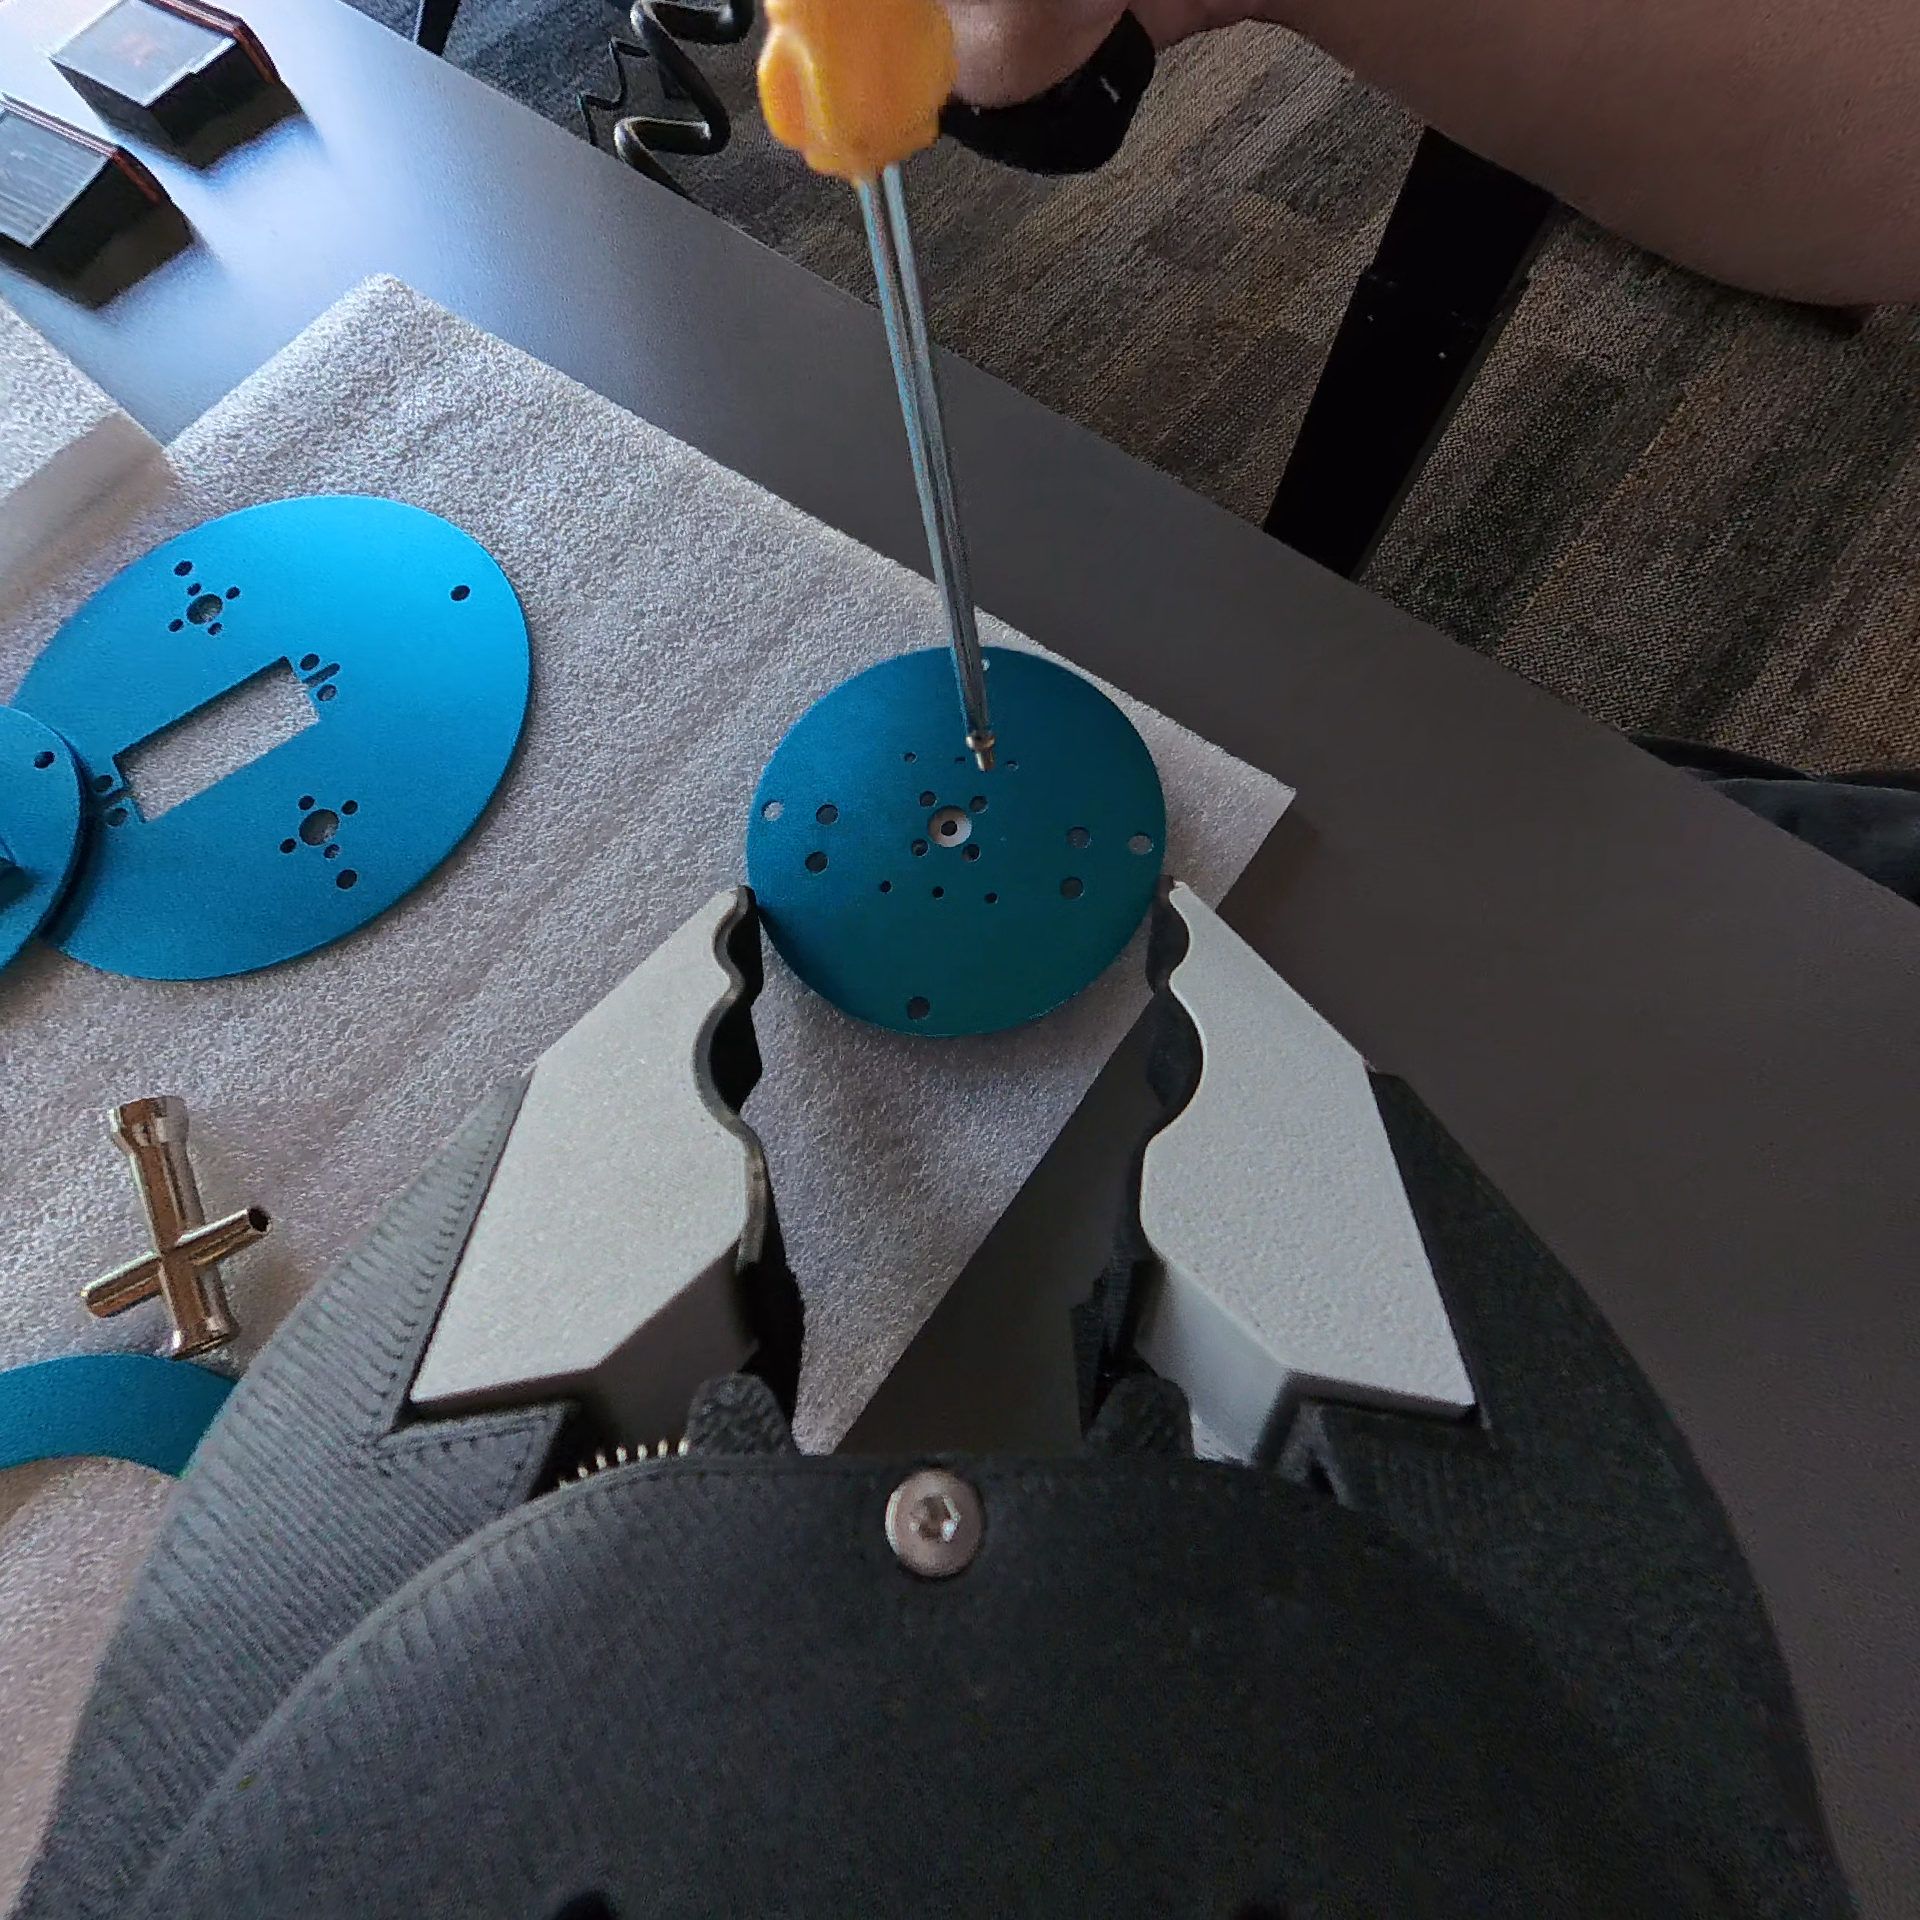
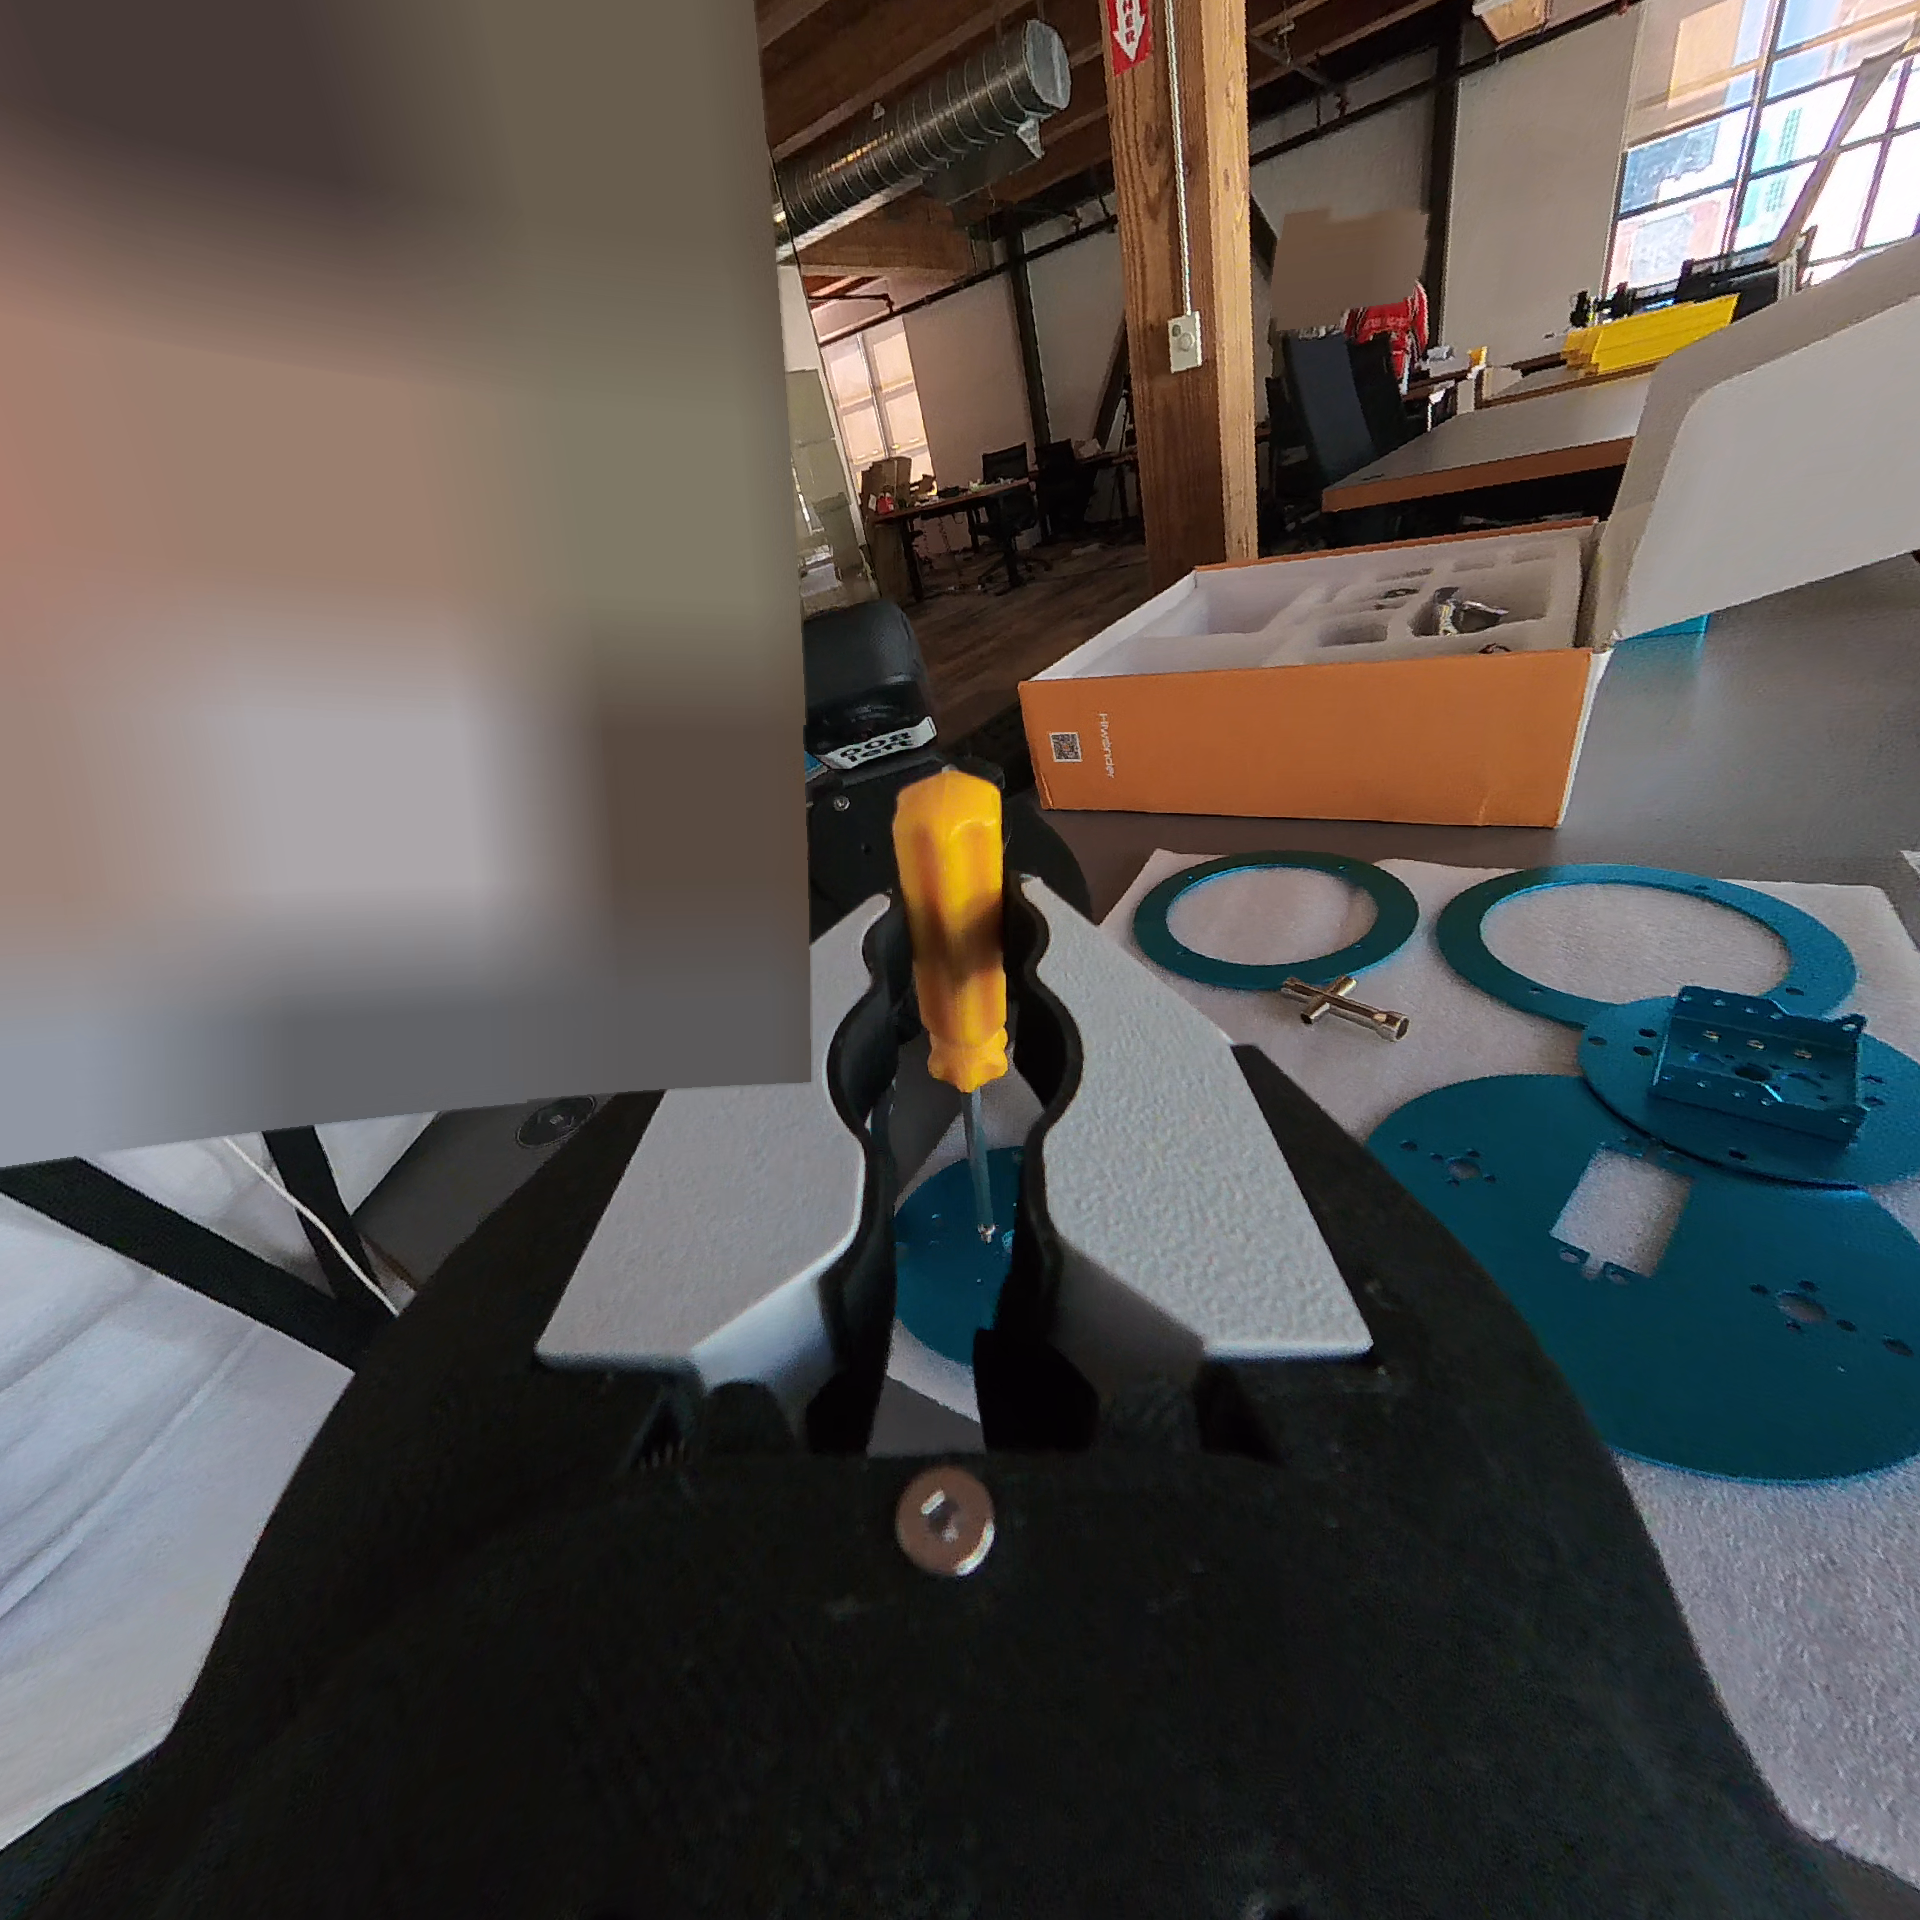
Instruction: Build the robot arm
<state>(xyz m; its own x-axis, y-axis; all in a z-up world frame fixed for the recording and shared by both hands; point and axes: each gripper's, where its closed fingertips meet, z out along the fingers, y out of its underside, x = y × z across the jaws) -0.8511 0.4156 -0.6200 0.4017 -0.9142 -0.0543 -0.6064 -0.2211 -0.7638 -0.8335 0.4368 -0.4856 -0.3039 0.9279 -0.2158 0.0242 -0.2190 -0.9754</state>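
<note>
While my right gripper (image 2: 951,1029) pinches the yellow handle of the screwdriver (image 2: 951,935), the shaft runs steeply down to a small screw (image 1: 980,750) at the tip, which sits on the small blue round plate (image 1: 951,842) just beyond its centre hole. As I judge it, the slip is the main worry: the grip is high on a smooth handle, so any sideways lean could walk the tip off the screw head and scratch the plate, or tip the screw out of its hole. The plate looks loose on the white foam sheet (image 1: 623,520), near the sheet's corner and close to the edge of the dark table (image 1: 1455,831); a push or twist from the driver could spin it or slide it toward that edge.

My left gripper (image 1: 956,904) stands spread wide, its two fingertips bracketing the near rim of the plate on either side. Whether they actually touch the rim I cannot tell; it holds nothing between them.

Farther along the foam lie a larger blue plate with a rectangular cutout (image 1: 281,727) and a metal cross wrench (image 1: 177,1236).
</note>
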